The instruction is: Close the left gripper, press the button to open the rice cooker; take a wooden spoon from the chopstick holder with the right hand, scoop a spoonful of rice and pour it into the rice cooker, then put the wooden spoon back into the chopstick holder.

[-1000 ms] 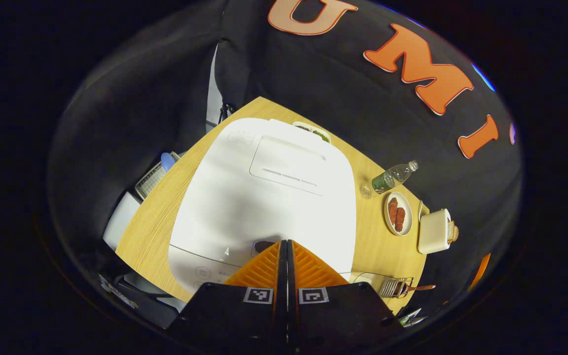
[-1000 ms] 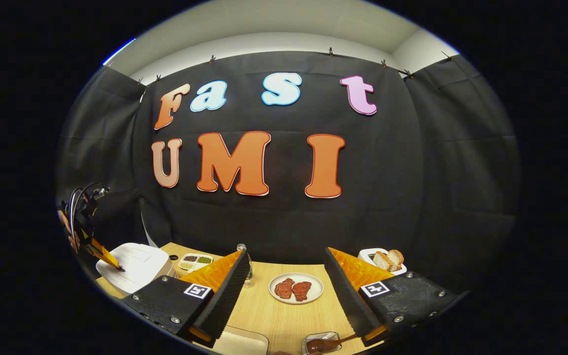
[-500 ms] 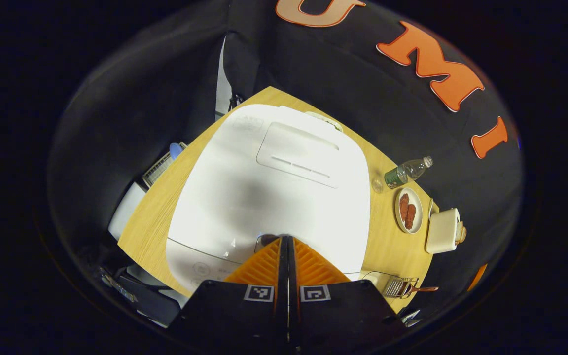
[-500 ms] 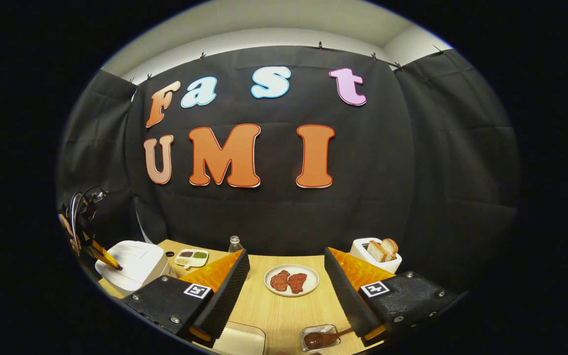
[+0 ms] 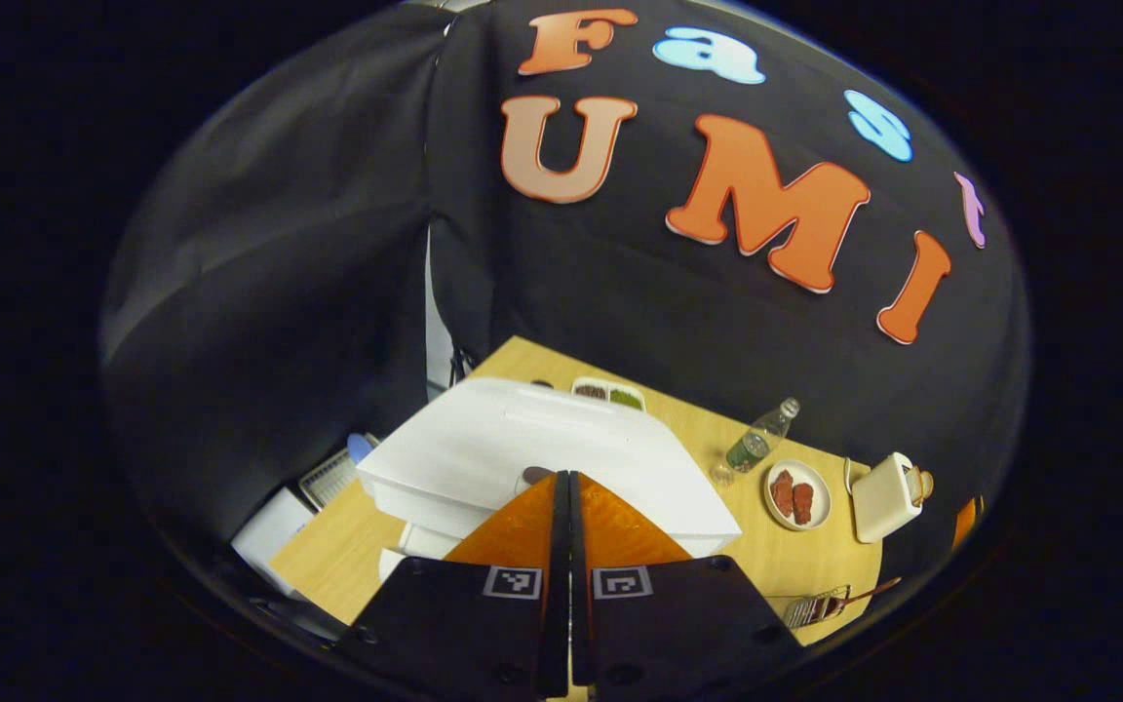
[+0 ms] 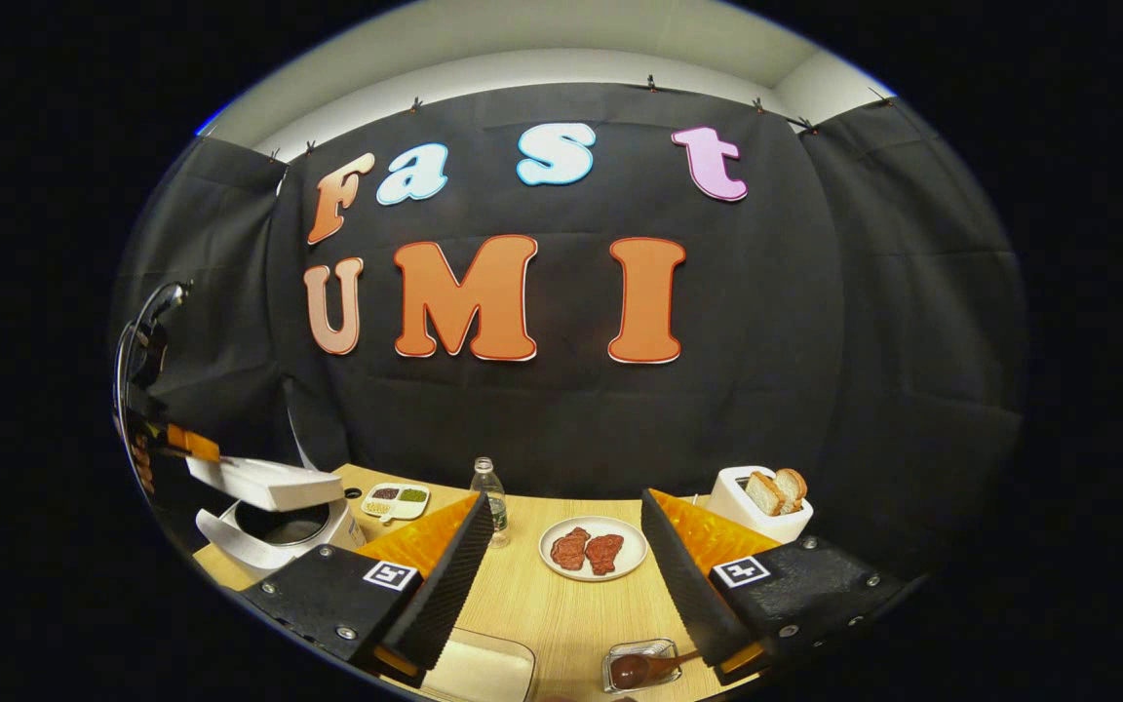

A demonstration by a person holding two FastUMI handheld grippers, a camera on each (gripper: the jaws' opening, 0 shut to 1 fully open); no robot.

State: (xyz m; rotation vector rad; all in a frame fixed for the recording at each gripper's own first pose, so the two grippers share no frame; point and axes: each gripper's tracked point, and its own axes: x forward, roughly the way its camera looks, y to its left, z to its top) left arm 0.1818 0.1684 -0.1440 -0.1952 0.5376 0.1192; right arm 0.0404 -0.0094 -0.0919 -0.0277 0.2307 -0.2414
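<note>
I note the rice cooker at the table's left end, plate mid-table, toaster at its right rear corner.

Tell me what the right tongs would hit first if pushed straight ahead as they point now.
Probably the round white plate of red meat slices, which sits on the wooden table between the open right tongs; if they pass above it, the black cloth wall behind. Depth is unclear.

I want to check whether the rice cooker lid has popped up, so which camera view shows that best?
The right gripper view: from the side, the lid stands raised above the rice cooker, with the dark pot opening showing beneath. The left gripper view looks down on the lid from just behind the shut left gripper, so the gap is hard to judge.
</note>
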